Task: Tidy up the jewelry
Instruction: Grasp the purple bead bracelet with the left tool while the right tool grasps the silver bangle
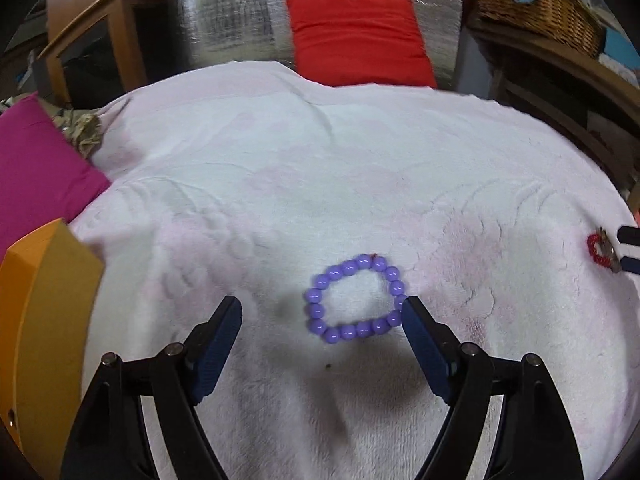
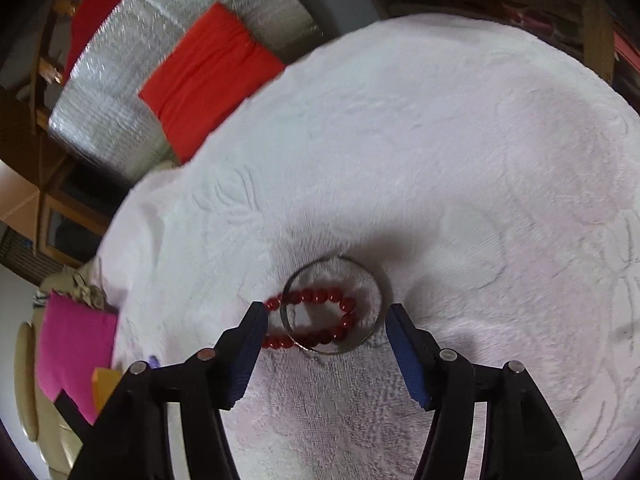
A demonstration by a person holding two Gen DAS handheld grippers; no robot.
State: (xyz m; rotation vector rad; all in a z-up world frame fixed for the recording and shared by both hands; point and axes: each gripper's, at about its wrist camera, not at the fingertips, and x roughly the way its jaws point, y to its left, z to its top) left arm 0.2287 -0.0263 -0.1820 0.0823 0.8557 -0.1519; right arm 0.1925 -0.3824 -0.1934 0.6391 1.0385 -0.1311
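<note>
The left gripper [image 1: 322, 310] has its two fingers spread wide and clamps nothing; one purple bracelet [image 1: 354, 299] lies flat on the towel [image 1: 280, 168] between the tips, its right edge just beside the right fingertip, whether touching I cannot tell. It is a closed ring of about nineteen beads. The right gripper [image 2: 326, 314] also holds its two fingers apart over the cloth, empty. Between and just past its tips lie two pieces: one red bracelet [image 2: 316, 320] of small beads and one metal bangle [image 2: 334, 306], a thin ring that overlaps the red loop, so that most of the beads sit inside it and the left end pokes out near the left fingertip. That makes three pieces of jewelry in all, each on the towel, the purple one well apart from the other two. Further out, one orange box [image 1: 44, 320] stands at the towel's left edge, beside one pink cushion [image 1: 36, 168]. Beyond the far edge lies one red cushion [image 1: 356, 38] on a silver mat [image 1: 224, 8], with one wicker basket [image 1: 540, 8] to the right.
</note>
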